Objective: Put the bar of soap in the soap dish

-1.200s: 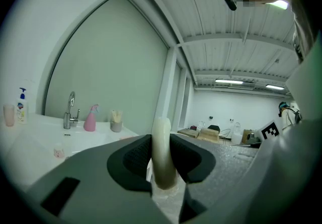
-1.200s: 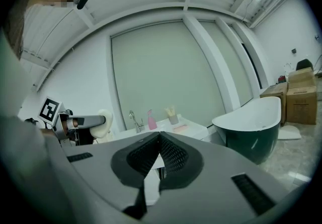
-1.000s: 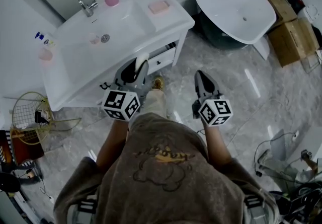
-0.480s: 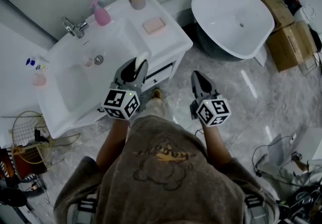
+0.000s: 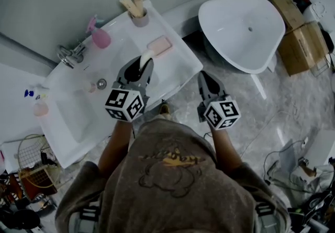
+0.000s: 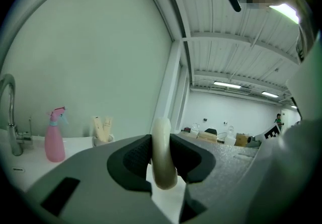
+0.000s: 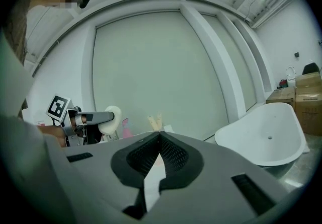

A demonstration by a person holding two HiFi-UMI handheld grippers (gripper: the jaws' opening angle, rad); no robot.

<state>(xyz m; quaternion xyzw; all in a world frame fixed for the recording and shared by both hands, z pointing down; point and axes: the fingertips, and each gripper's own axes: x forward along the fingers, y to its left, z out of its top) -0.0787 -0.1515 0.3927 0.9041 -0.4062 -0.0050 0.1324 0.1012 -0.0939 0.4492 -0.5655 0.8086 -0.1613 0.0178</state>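
A pale bar of soap (image 5: 145, 58) stands on edge between the jaws of my left gripper (image 5: 140, 67), which is shut on it. In the left gripper view the soap (image 6: 162, 155) fills the gap between the dark pads. The gripper hovers over the white vanity counter (image 5: 180, 67), just short of the pink soap dish (image 5: 159, 45). My right gripper (image 5: 203, 77) is off the counter's front edge over the floor, shut with nothing in it; its tips meet in the right gripper view (image 7: 160, 136). That view also catches the soap (image 7: 111, 120) from the side.
On the vanity stand a faucet (image 5: 68, 54), a pink spray bottle (image 5: 98, 35) and a cup of tubes (image 5: 138, 14); the basin (image 5: 78, 111) lies left. A white bathtub (image 5: 243, 22) and cardboard boxes (image 5: 298, 38) are at the right, a wire basket (image 5: 31, 169) at the lower left.
Both grippers have moved forward toward the vanity. The left one, soap still in it, has gone from over the cabinet front to over the counter near the pink dish.
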